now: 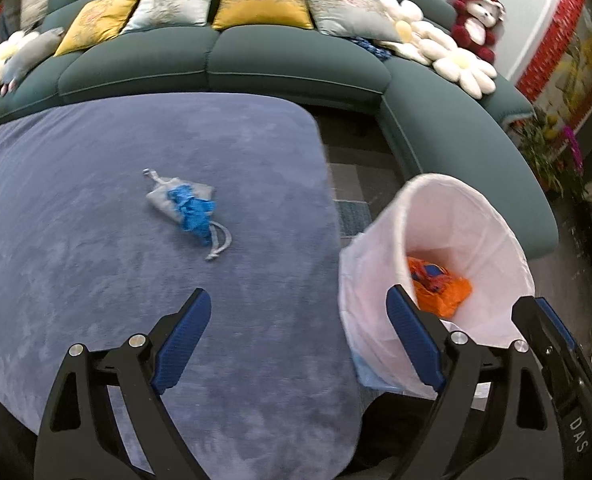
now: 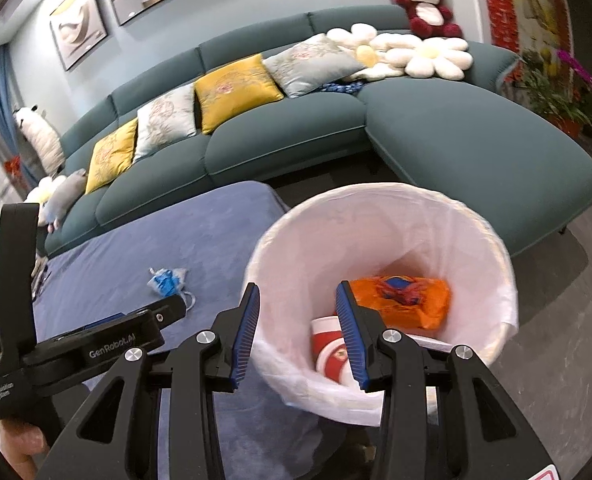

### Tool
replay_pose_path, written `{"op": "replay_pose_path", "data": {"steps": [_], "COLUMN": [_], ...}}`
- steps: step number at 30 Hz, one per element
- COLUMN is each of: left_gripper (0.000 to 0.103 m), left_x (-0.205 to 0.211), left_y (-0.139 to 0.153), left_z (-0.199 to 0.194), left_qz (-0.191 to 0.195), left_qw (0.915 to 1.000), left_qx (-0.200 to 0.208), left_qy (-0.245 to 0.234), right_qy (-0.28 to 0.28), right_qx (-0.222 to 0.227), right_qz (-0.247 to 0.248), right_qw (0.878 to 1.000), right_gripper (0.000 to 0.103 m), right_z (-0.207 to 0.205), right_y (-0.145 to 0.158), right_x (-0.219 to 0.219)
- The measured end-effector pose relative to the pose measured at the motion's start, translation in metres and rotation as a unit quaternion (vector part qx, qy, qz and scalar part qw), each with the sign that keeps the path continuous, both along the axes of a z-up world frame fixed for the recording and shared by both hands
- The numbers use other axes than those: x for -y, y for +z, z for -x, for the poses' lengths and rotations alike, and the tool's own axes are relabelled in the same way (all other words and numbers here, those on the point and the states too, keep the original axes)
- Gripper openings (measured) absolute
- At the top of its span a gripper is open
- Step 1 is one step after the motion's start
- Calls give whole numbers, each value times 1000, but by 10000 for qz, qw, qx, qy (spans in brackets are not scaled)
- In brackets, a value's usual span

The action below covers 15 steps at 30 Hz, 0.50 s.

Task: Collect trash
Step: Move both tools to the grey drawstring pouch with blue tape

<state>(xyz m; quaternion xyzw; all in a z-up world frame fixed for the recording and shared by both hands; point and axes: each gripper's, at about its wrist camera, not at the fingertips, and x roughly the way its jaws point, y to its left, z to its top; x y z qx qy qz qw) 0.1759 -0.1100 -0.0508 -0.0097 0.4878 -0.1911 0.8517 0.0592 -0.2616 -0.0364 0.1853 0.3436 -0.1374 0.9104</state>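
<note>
Both your hand-held grippers gape empty, "GenRobot.AI" printed on the left hand-held gripper [image 2: 136, 316].
The right hand-held gripper [image 2: 296, 336] hangs over the white-lined bin [image 2: 475, 248]; the blue-and-grey trash [image 1: 186, 208] lies on the blue-covered worktop [image 1: 96, 200], before the teal sofa [image 1: 296, 60].

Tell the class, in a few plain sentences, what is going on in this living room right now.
A person is tidying up with two tools. The right hand-held gripper hangs open over a white-lined bin, which already holds an orange wrapper and a red-and-white cup. The left hand-held gripper is open and empty above the blue table cover. A grey pouch with a crumpled blue glove on it is yet to be picked up.
</note>
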Motion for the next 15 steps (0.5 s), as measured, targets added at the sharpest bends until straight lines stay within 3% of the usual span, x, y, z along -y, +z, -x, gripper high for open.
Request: {"op": "replay_pose_path", "data": {"steps": [15], "left_gripper": [85], "left_x": [-91], "left_y": [-13], "left_z": [-37], "left_qz": [-11], "left_qw": [9949], "left_qx": [-42], "left_qy": [1005], "right_qy": [806], "right_qx": [-236], "right_qz": [52], "right_qw": [9965], "right_gripper": [39], "right_z": [-61], "right_y": [-10], "right_x": [-71]}}
